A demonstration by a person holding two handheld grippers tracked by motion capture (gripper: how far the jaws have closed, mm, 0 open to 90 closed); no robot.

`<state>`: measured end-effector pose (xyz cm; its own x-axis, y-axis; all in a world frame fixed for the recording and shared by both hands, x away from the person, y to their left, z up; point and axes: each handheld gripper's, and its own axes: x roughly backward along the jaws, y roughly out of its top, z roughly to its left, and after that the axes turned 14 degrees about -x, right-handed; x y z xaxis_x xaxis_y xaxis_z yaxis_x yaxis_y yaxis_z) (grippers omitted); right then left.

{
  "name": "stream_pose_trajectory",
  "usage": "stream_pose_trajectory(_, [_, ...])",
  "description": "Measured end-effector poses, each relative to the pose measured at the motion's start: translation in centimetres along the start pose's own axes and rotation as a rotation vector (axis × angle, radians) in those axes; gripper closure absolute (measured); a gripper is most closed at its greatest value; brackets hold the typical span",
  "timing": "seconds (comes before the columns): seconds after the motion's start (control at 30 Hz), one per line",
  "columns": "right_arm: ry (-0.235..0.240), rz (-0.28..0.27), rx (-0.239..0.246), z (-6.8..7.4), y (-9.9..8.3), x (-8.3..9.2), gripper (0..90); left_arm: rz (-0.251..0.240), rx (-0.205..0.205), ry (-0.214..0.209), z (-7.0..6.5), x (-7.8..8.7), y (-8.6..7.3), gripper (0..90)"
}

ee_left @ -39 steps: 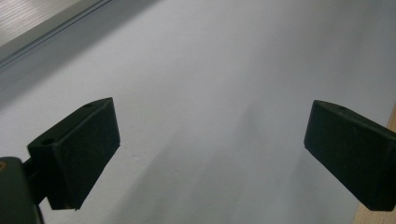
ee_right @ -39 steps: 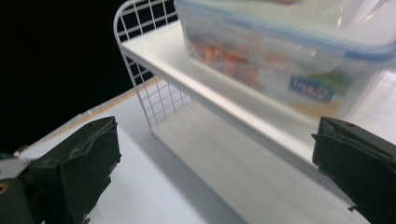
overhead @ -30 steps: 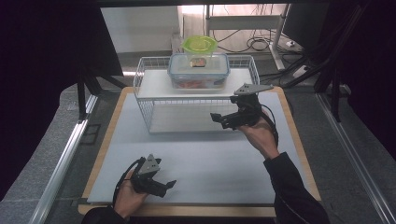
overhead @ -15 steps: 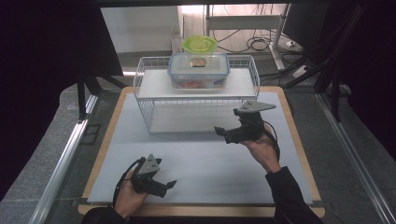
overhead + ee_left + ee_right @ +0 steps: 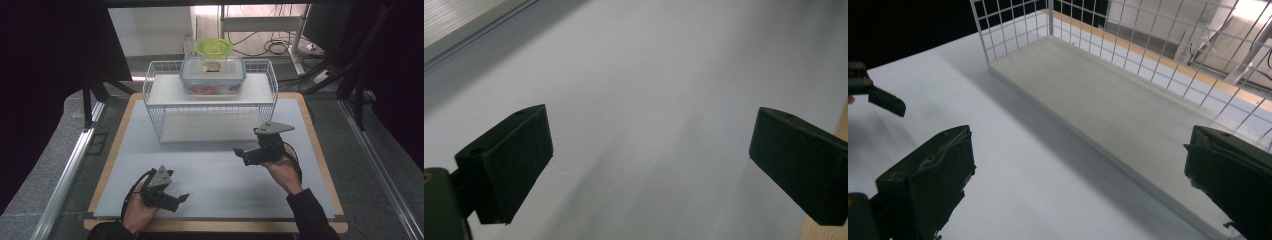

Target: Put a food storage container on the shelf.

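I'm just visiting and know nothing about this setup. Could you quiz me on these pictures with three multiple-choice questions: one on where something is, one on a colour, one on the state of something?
1. Where does the clear food box stand?
A. on the top shelf of the white wire rack
B. on the grey mat by the left gripper
C. on the floor beside the table

2. What colour is the small bowl resting on the box's lid?
A. red
B. yellow-green
C. black

3. How do the jaws of the right gripper stand?
A. shut on the bowl
B. shut on the rack's wire
C. wide apart, holding nothing

Answers: 1 A, the high view shows the box up on the rack's top shelf. 2 B, the bowl is bright yellow-green. 3 C, the right gripper view shows bare mat and shelf between the jaws.
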<state>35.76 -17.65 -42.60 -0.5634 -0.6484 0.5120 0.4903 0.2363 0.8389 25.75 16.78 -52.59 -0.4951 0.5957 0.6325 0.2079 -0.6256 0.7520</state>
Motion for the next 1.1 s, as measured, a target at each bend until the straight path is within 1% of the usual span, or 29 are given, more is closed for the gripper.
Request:
stream_pose_trajectory(0.2, [-0.022,0.018,0.009,0.2,-1.0,0.6,0.0,0.001,-0.005,-0.001,0.0,0.0,0.0,3.9])
stream_pose_trajectory(0.5, [-0.024,0.004,-0.001,0.4,-2.1,1.9,0.0,0.001,-0.012,0.002,-0.1,0.0,0.0,4.0])
stream_pose_trajectory(0.6, [-0.027,0.005,-0.008,0.4,-2.6,2.3,0.0,0.003,-0.02,0.003,-0.2,-0.1,0.1,4.0])
stream_pose_trajectory(0.87, [-0.055,0.017,-0.021,0.0,-4.2,3.3,0.0,-0.002,-0.022,0.005,-0.3,-0.1,0.1,4.0])
stream_pose_trajectory(1.1, [-0.094,0.029,-0.024,-0.6,-5.9,3.9,0.0,-0.015,-0.03,-0.003,-0.3,-0.1,0.1,3.7])
